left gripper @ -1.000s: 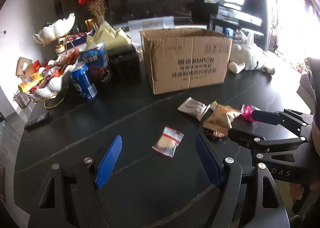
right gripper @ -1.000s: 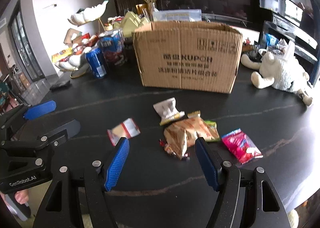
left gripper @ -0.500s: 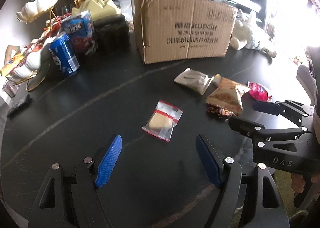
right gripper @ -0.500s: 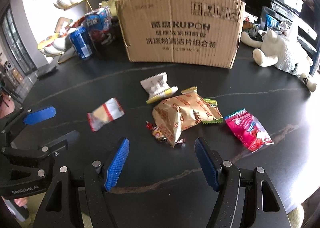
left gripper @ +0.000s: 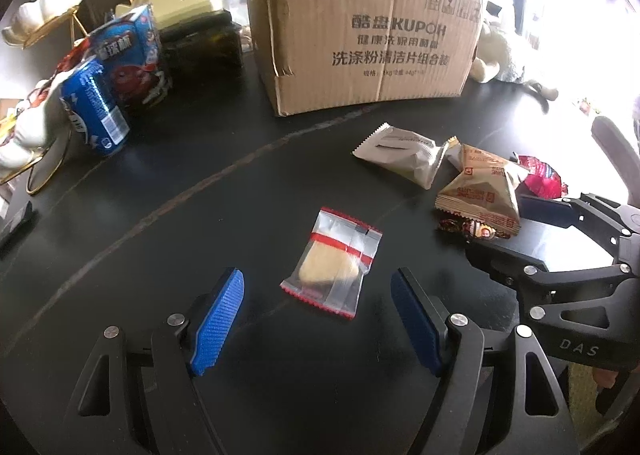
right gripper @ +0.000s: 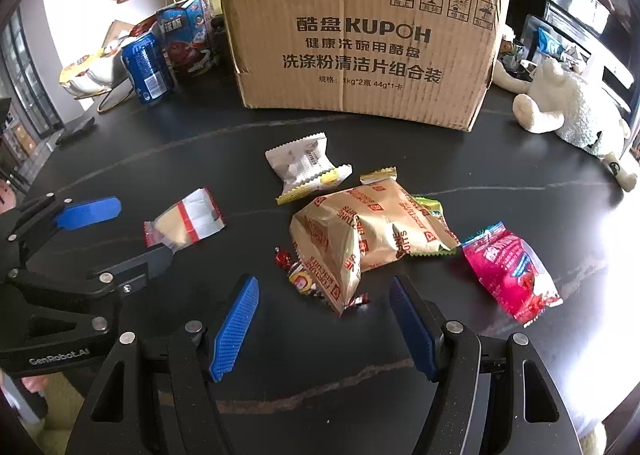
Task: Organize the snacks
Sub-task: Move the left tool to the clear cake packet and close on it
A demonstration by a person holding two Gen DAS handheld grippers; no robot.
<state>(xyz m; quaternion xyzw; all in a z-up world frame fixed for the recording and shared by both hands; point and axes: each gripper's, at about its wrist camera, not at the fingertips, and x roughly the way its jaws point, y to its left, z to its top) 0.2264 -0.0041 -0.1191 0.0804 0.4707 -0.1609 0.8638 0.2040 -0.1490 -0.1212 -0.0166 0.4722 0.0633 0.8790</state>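
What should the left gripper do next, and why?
Probably ease forward and down, then close: the left gripper is open, and the clear packet lies flat on the table, centred just ahead of its fingers, untouched.

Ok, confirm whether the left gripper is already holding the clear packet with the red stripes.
No, the left gripper is open, and the clear packet lies flat on the black table between its blue fingers, untouched.

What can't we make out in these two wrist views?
- Inside of the cardboard box: both views show only its outer walls.
- Small candies: right wrist view, partly under the tan snack bag; count unclear.
- Green packet: mostly covered by that bag.
- Room at right: left wrist view, washed out by glare.
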